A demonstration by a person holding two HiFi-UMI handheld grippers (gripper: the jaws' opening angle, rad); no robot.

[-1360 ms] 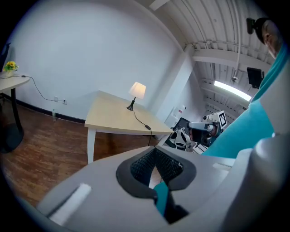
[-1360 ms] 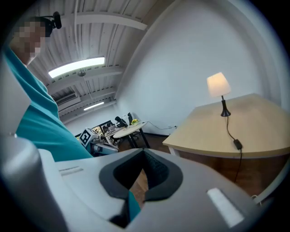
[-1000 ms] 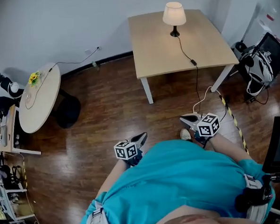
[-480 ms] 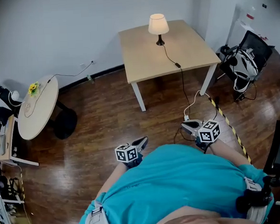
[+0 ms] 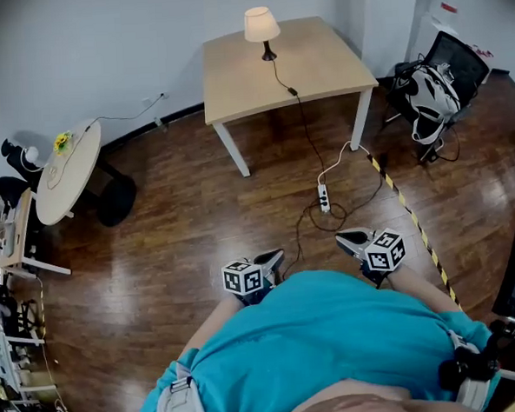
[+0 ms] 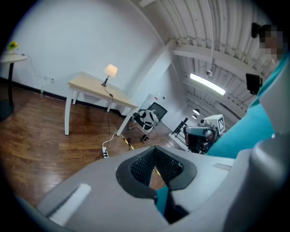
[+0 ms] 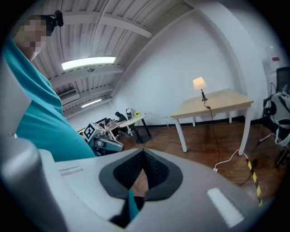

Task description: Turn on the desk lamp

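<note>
The desk lamp point(image 5: 262, 24) stands on the table point(image 5: 327, 61) at 12 o'clock, well apart from the person. Near the torso, the left claw point(image 5: 271, 259) and right claw point(image 5: 353, 238) are each pressed together, empty.

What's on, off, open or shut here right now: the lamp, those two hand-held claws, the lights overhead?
Left gripper: shut, nothing between its jaws.
Right gripper: shut, empty.
Desk lamp: upright on the table, untouched; lit or not, cannot tell.
Lamp cord: runs off the table down to the floor.
Ceiling light: on.
</note>
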